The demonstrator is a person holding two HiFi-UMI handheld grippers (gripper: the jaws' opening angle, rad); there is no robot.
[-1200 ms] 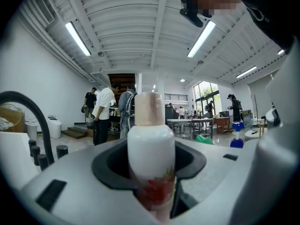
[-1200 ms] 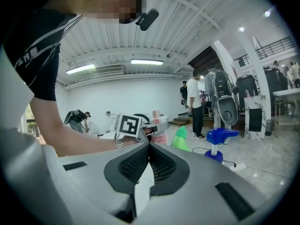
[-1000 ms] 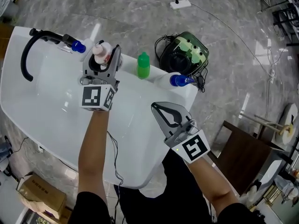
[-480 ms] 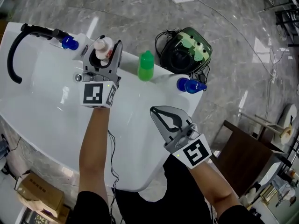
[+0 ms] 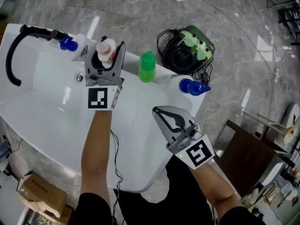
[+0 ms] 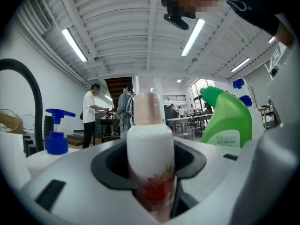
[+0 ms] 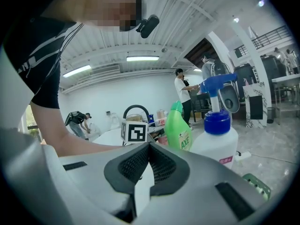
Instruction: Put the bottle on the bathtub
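Lower body of the bottle hidden inside the jaws of the left hand-held gripper in the head view. Base cut off by the bottom edge in the left gripper view; contact with the bathtub rim cannot be told. Bathtub runs off the head view's left edge, near end hidden under the person's arms. Label print on the green bottle too small to read. Lower part of the spray bottle hidden behind the right hand-held gripper
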